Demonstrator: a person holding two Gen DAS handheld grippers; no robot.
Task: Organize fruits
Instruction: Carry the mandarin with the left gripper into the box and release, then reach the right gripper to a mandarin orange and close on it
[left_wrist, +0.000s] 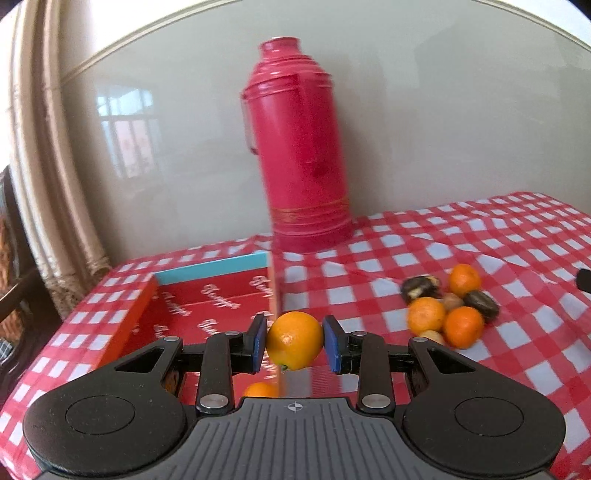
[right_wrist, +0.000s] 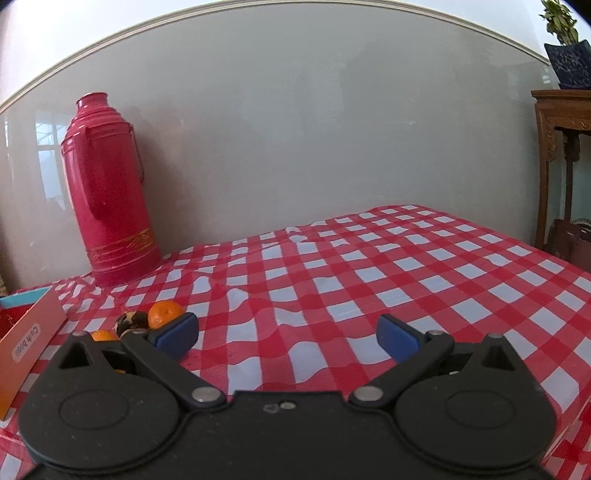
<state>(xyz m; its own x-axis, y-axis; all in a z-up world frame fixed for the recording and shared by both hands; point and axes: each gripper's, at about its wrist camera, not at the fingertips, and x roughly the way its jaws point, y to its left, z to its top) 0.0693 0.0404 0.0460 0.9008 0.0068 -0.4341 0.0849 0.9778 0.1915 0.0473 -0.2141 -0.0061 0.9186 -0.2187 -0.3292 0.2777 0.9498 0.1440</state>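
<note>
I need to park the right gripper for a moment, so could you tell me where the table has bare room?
The checked tablecloth lies bare ahead of the right gripper and out to the far right edge. It is crowded to the left: the fruit pile, then the red box, with the red flask behind by the wall.

Bright soft daylight, window reflection glaring on the glossy wall (left_wrist: 166, 122), flask (left_wrist: 301, 147) smeared by motion blur in the left view, strong fisheye bending at edges, dark corners, faint shadows on the cloth (right_wrist: 369, 277).
</note>
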